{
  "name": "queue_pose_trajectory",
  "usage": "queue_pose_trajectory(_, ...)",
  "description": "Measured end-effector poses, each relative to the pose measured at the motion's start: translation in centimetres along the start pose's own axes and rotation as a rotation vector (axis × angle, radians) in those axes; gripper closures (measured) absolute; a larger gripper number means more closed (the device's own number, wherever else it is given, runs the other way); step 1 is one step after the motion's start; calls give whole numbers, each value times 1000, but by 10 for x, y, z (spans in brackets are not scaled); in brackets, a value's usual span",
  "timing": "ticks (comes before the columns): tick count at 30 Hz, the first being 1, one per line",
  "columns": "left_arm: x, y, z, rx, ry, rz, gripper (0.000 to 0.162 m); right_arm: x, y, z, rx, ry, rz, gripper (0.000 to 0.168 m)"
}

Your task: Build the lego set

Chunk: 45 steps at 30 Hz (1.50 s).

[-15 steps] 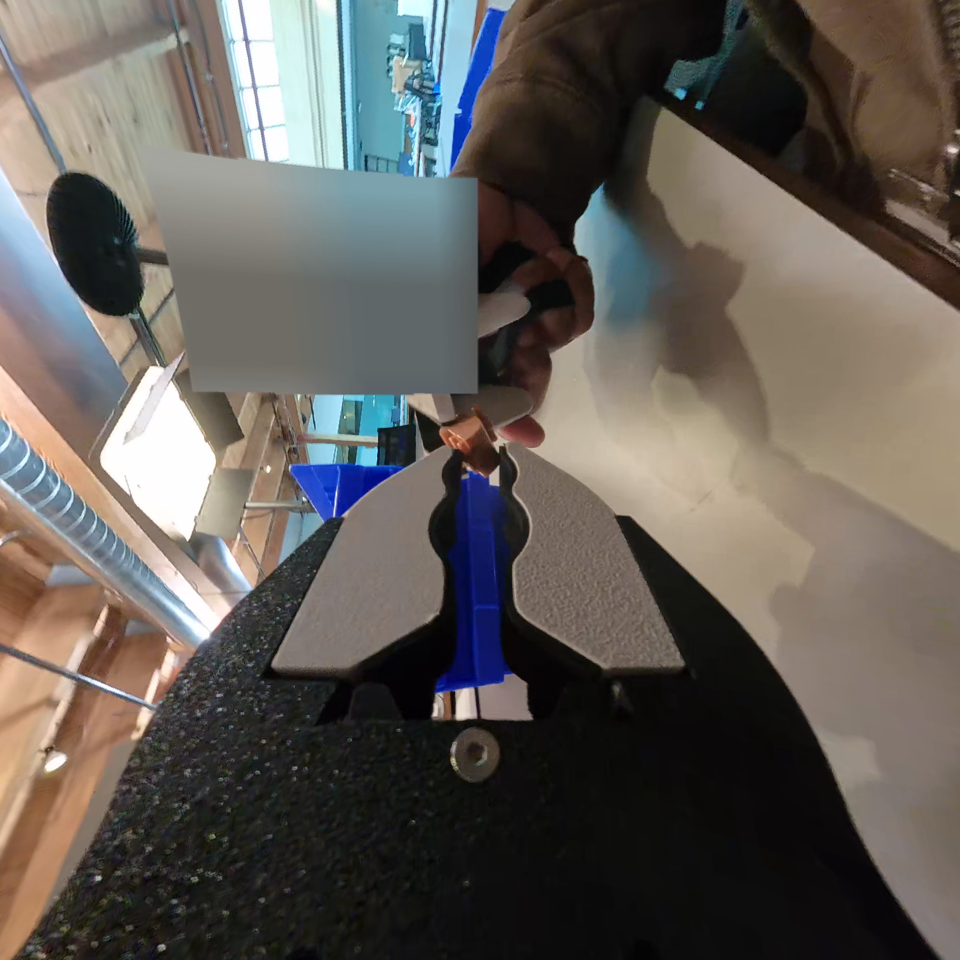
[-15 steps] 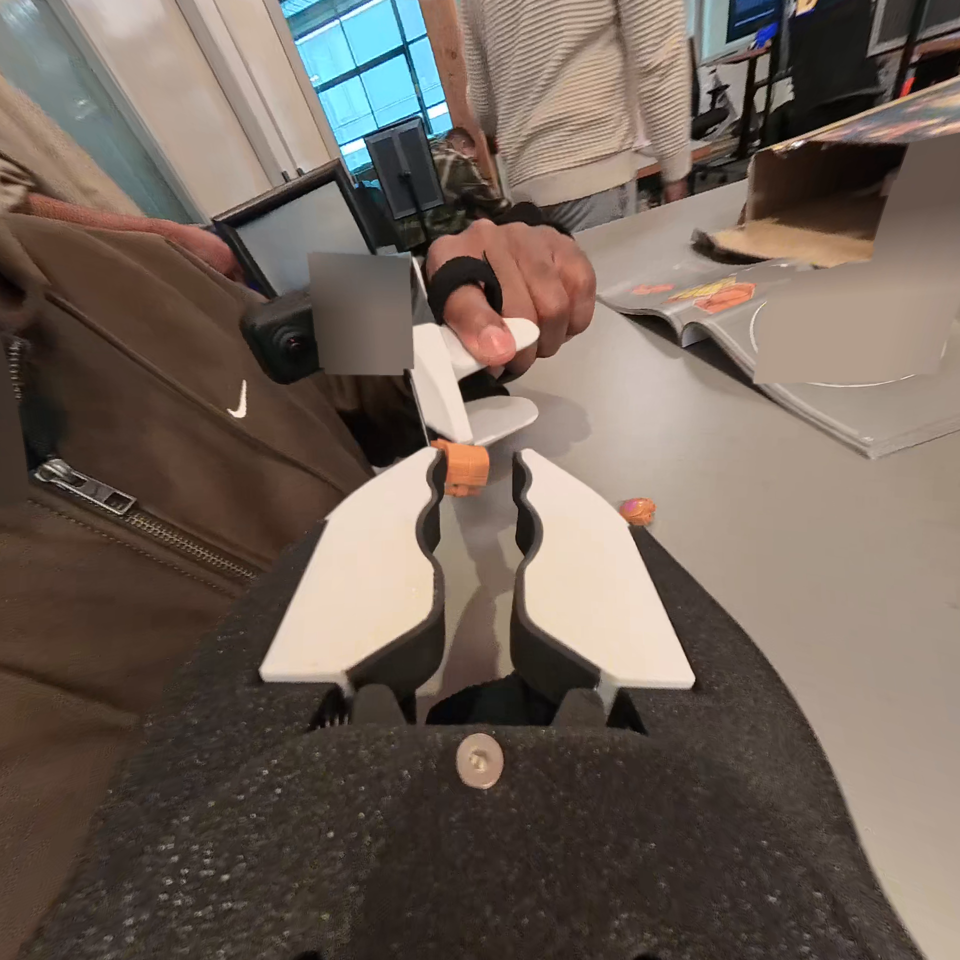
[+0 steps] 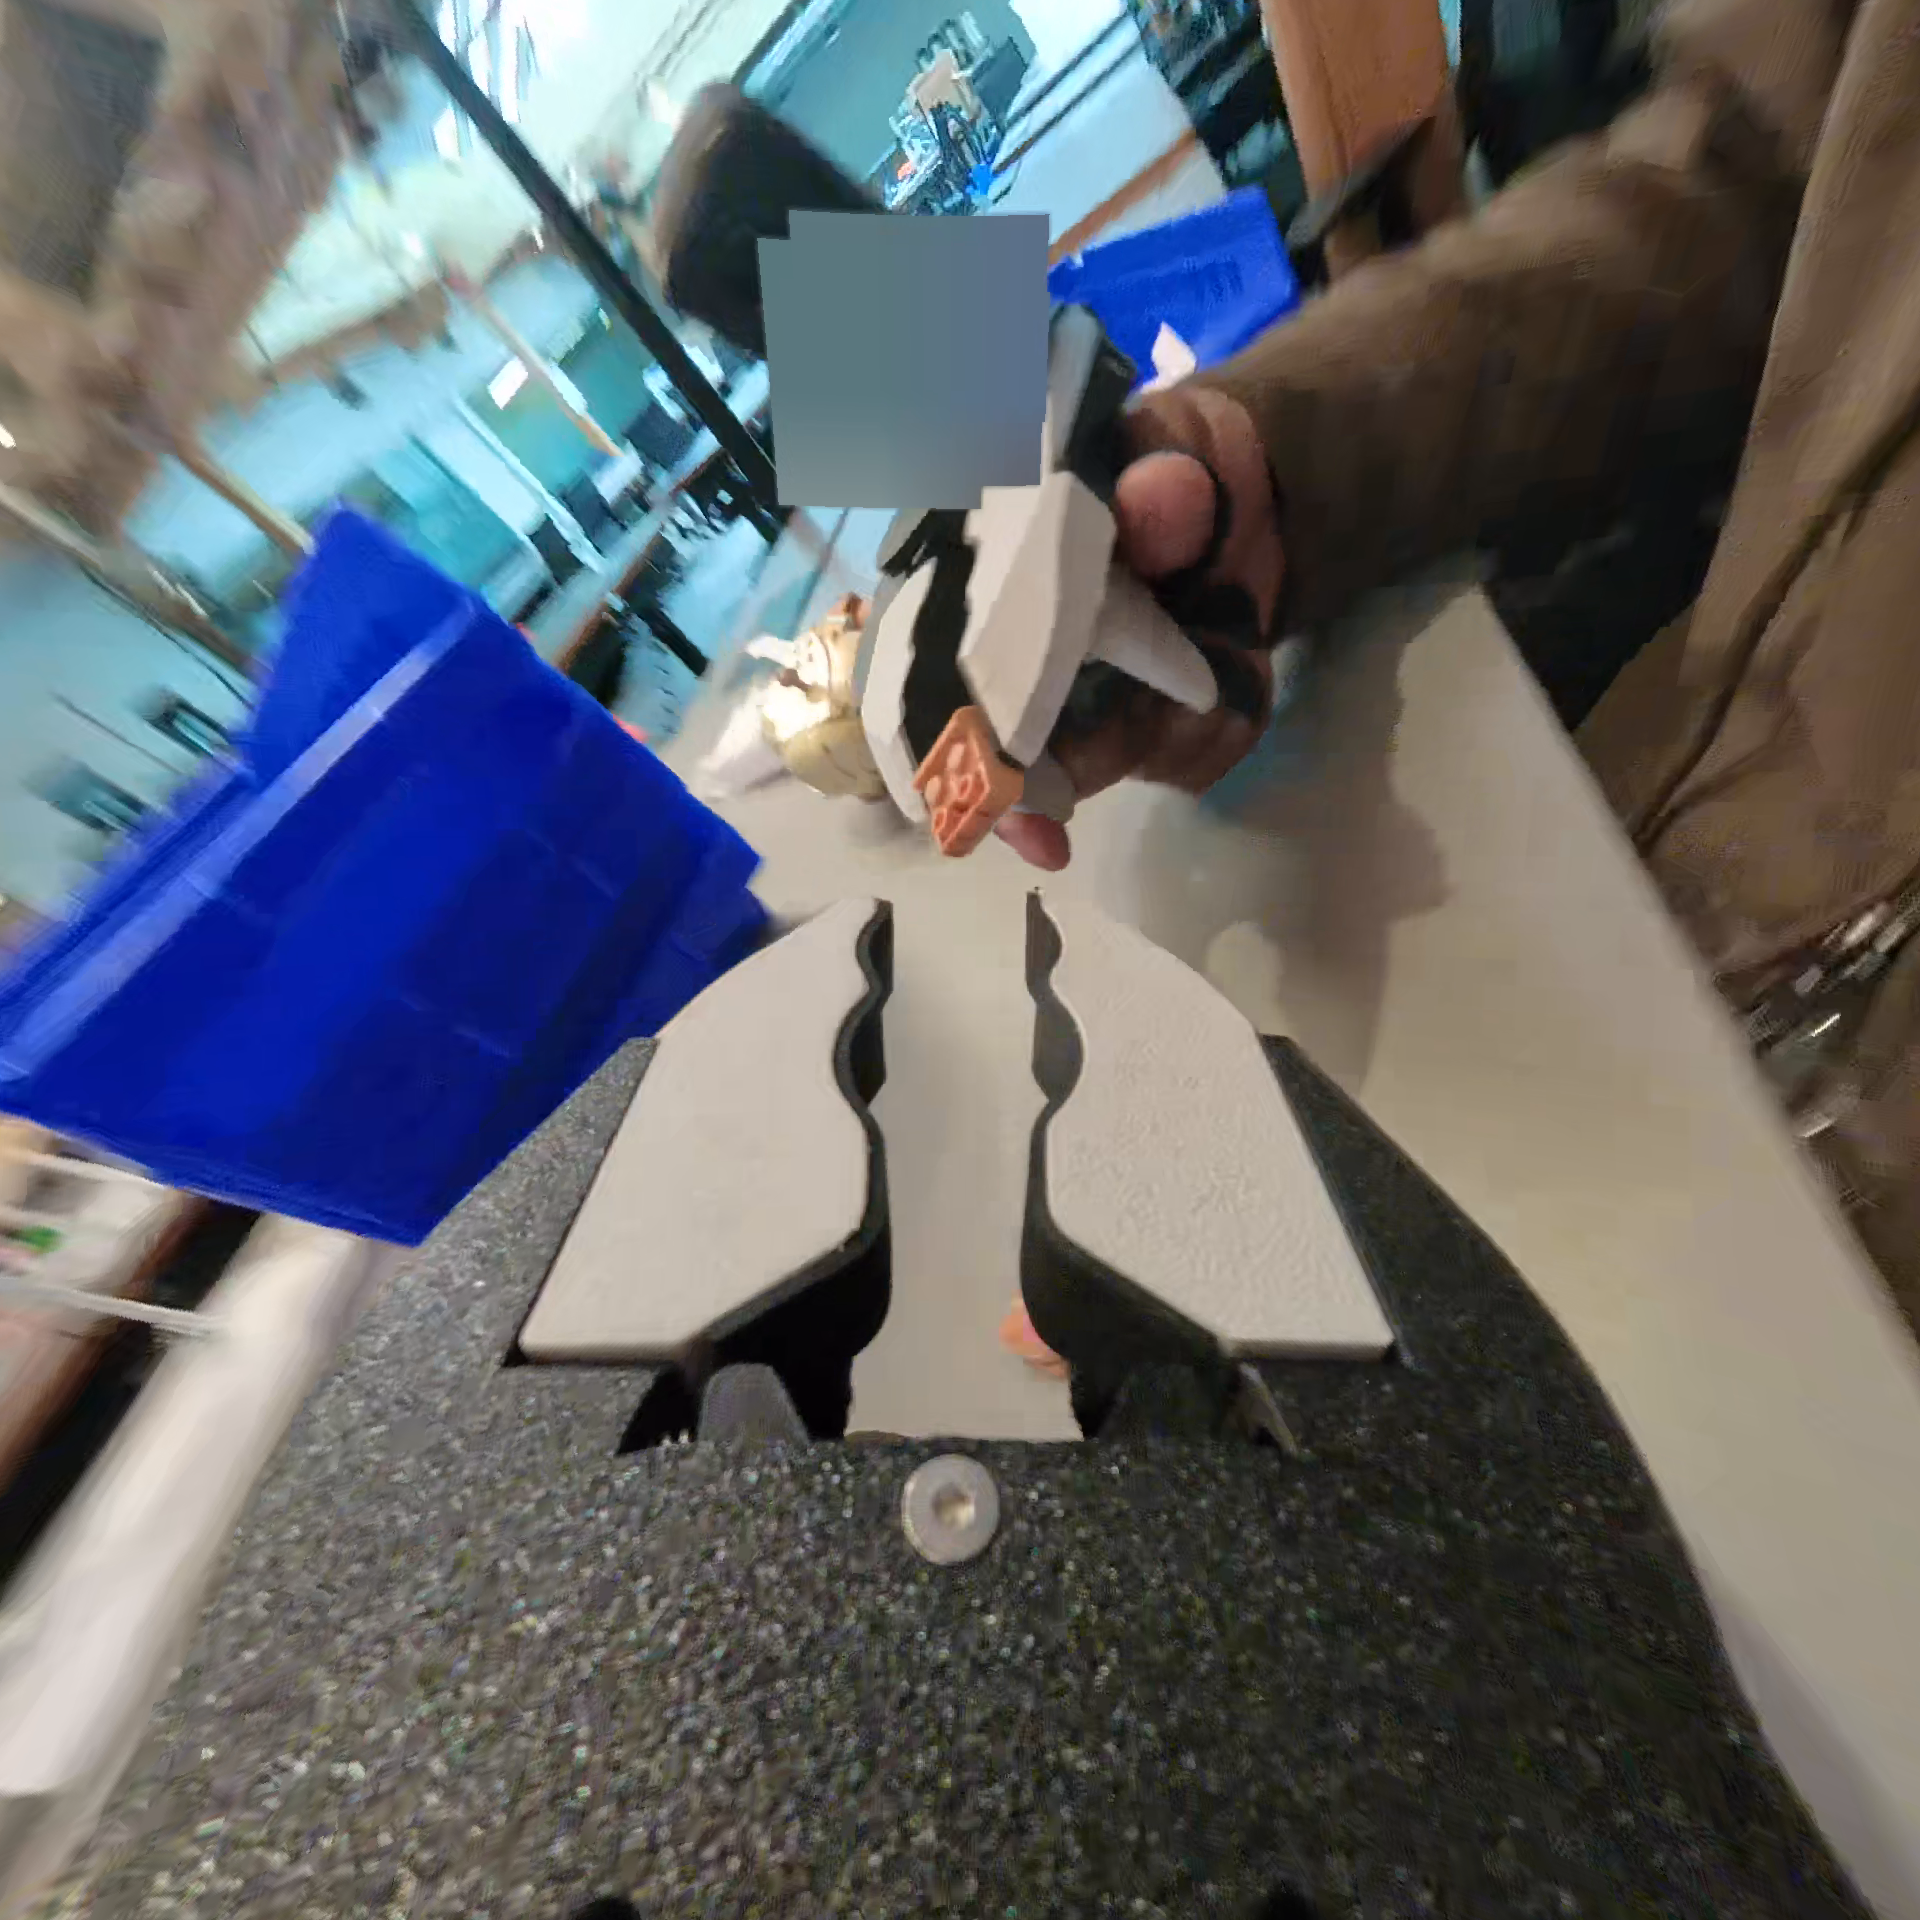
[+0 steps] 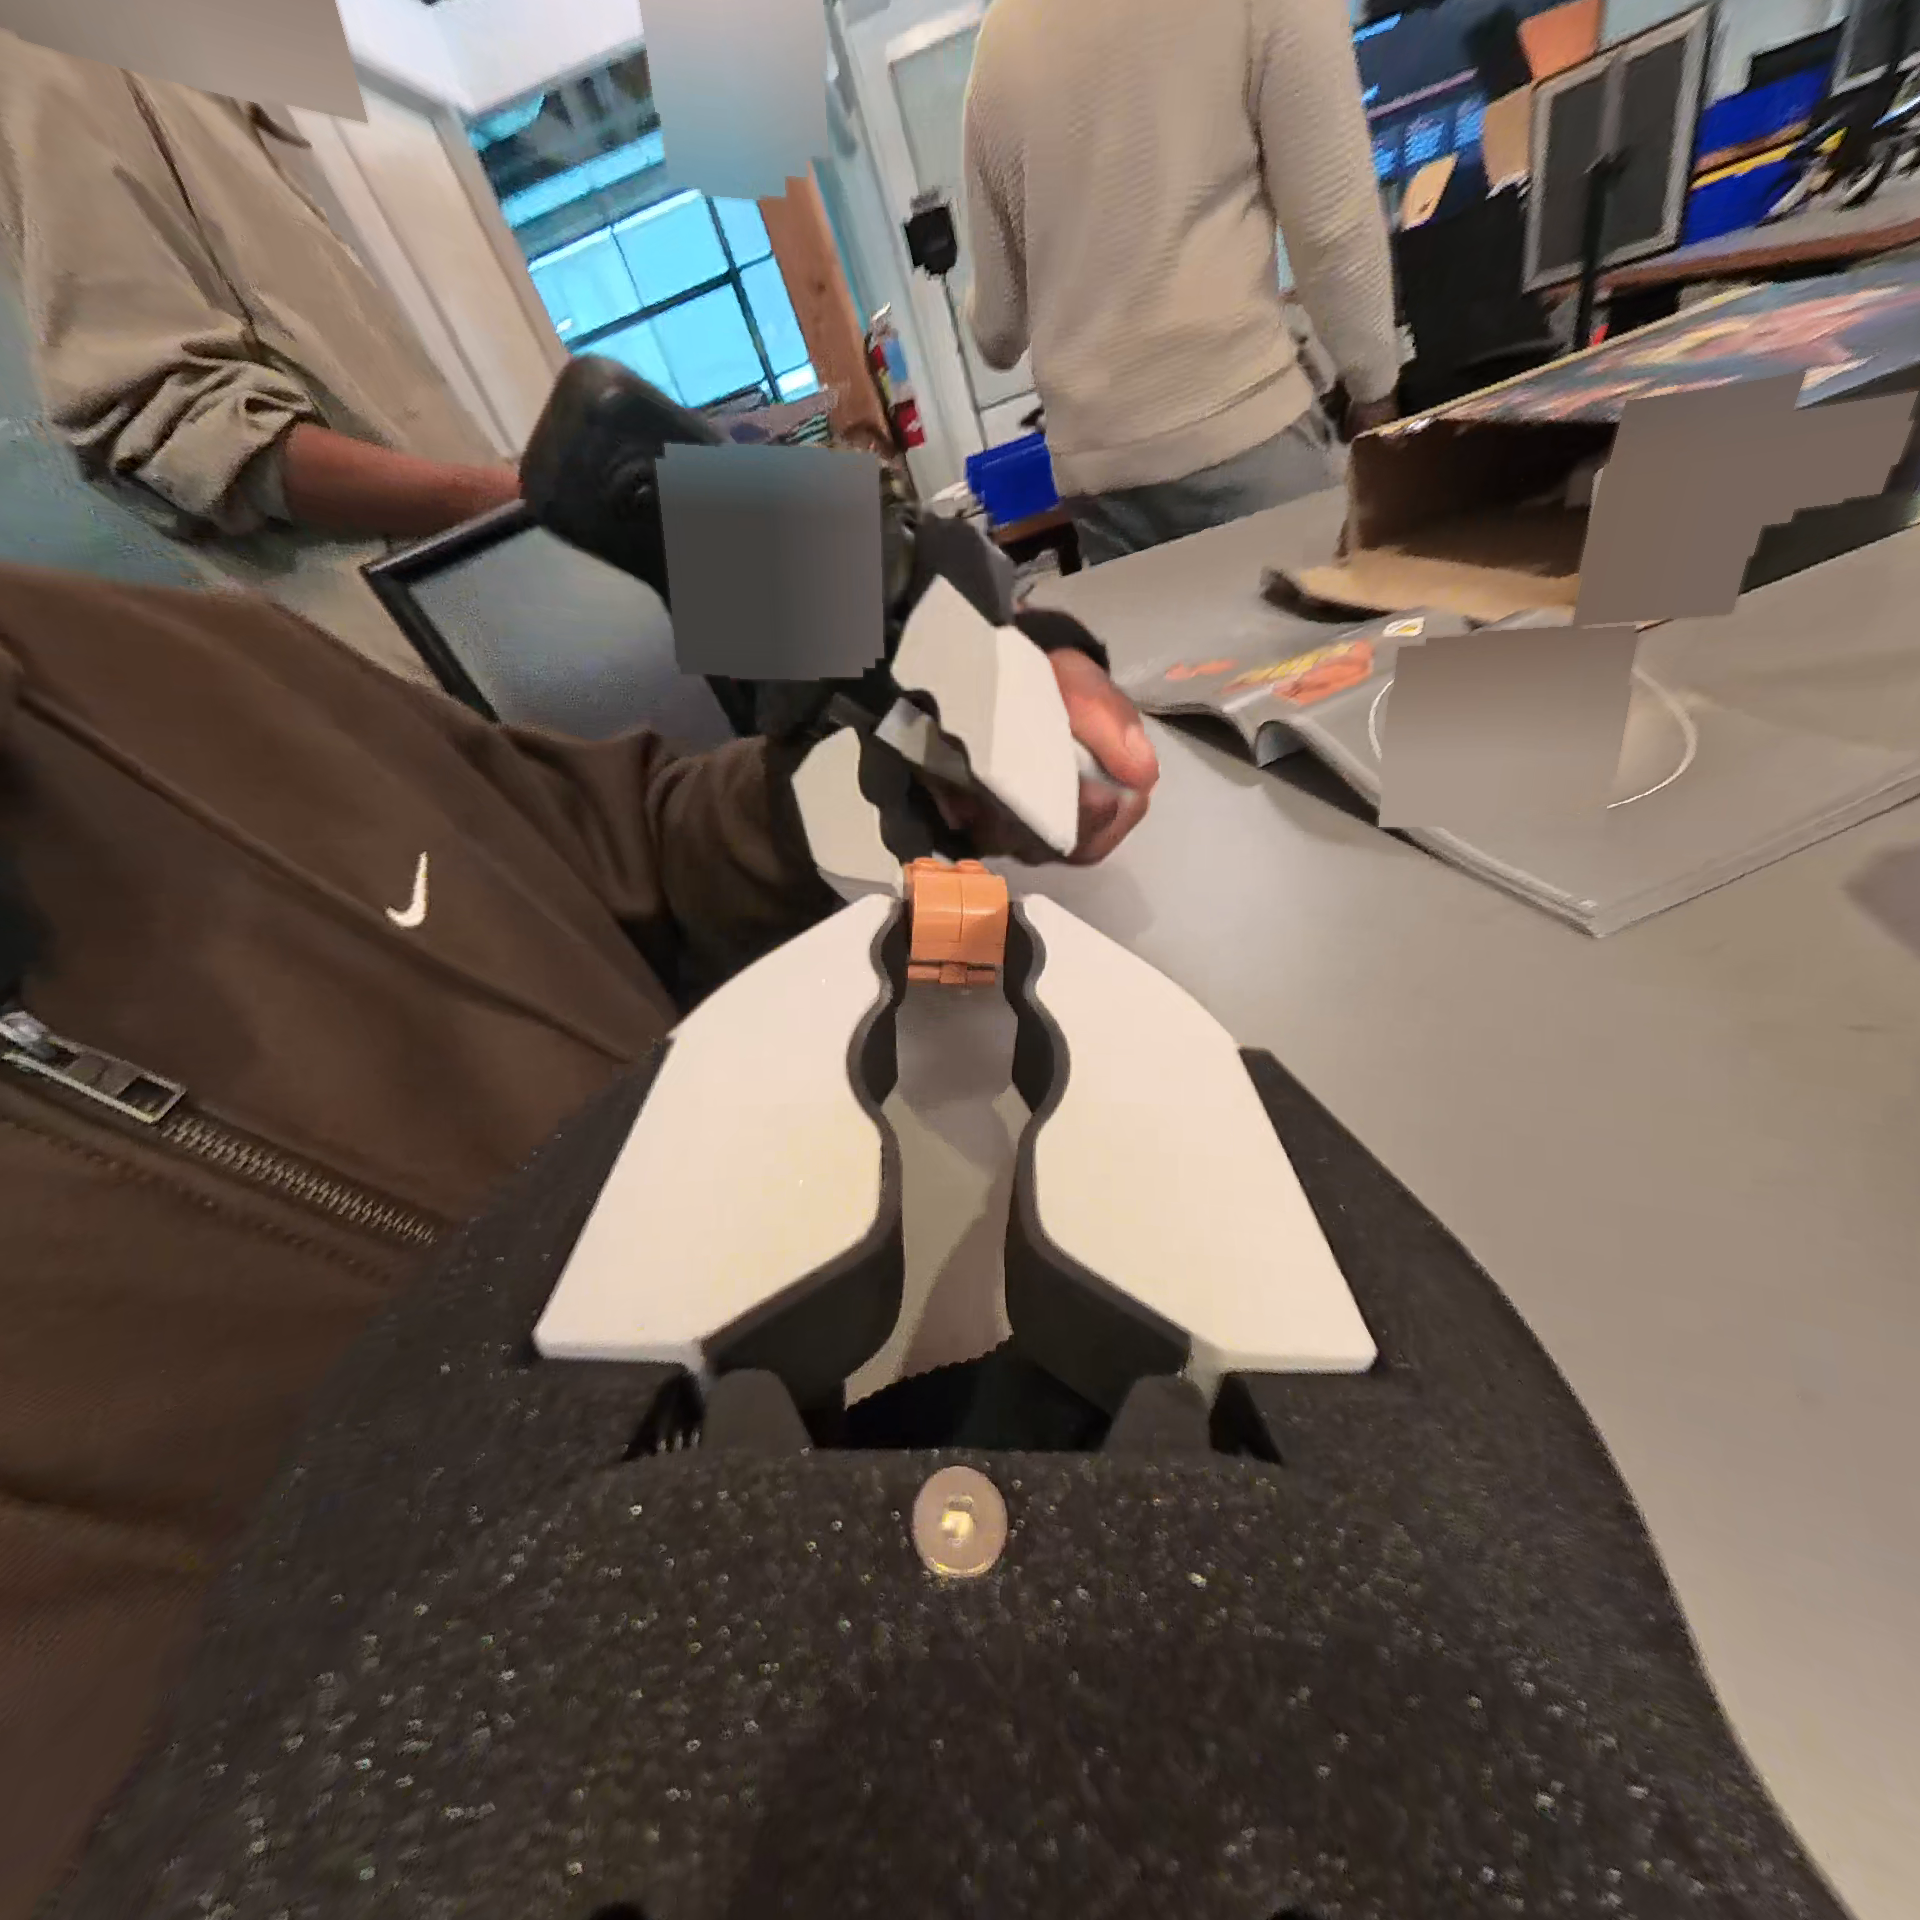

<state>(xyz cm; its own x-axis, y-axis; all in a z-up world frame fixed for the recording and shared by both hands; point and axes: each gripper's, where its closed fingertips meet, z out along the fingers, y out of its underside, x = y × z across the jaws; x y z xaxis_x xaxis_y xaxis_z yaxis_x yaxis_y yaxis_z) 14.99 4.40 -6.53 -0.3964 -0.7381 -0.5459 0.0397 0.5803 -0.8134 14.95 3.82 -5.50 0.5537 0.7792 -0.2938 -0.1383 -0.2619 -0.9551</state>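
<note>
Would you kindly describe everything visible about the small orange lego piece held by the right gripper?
The small orange lego piece looks like matte plastic, built from a few joined bricks with studs on one face. It sits clamped between the tips of the right gripper, held above the grey table and touching nothing else. The left gripper is open, apart from it.

We see our right gripper (image 4: 956, 920) clamping an orange brick (image 4: 954, 925) (small, studded), the left gripper (image 4: 935, 774) at twelve o'clock, empty.
</note>
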Motion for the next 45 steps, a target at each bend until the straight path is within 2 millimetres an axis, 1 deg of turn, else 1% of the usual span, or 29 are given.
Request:
queue_pose_trajectory(2, 2, -2, 1, 28, 67, -200, 134, 3, -1, 1, 12, 29, -17, 151)
queue_pose_trajectory(4, 1, -8, 2, 72, 92, -312, 134, 3, -1, 3, 17, 45, -43, 151)
queue_pose_trajectory(6, 1, -14, 2, 112, 117, -383, 137, 2, -2, 5, 23, 59, -80, 151)
queue_pose_trajectory(9, 1, -14, 3, 122, 144, -465, 143, 2, -5, 6, 41, 88, -155, 151)
queue_pose_trajectory(12, 2, -14, 4, 132, 167, -520, 144, 1, -6, 6, 47, 120, -244, 151)
queue_pose_trajectory(14, 3, -14, 4, 135, 177, -517, 144, -1, -6, 6, 38, 136, -312, 151)
queue_pose_trajectory(18, 6, -4, 5, 53, 154, -385, 145, 3, 3, 6, -46, 186, -420, 151)
queue_pose_trajectory(21, 5, 2, 7, -18, 105, -270, 145, 9, 9, 4, -105, 220, -472, 150)
queue_pose_trajectory(23, 4, 7, 7, -70, 71, -188, 145, 12, 13, 4, -143, 232, -500, 146)
queue_pose_trajectory(27, 9, 23, 11, -203, 46, -17, 145, 17, 20, 3, -218, 274, -596, 144)
queue_pose_trajectory(31, 14, 26, 14, -235, 56, 39, 145, 24, 33, 3, -332, 315, -708, 144)
queue_pose_trajectory(32, 14, 26, 14, -242, 58, 44, 145, 24, 35, 3, -350, 321, -734, 147)
queue_pose_trajectory(33, 14, 27, 14, -250, 61, 51, 145, 24, 36, 3, -359, 327, -759, 150)
queue_pose_trajectory(37, 16, 30, 14, -292, 67, 98, 145, 25, 39, 3, -401, 345, -828, 151)
queue_pose_trajectory(40, 16, 34, 15, -346, 55, 198, 145, 28, 44, 3, -443, 350, -810, 151)
queue_pose_trajectory(45, 18, 33, 15, -362, 27, 442, 145, 25, 47, 3, -410, 283, -636, 150)
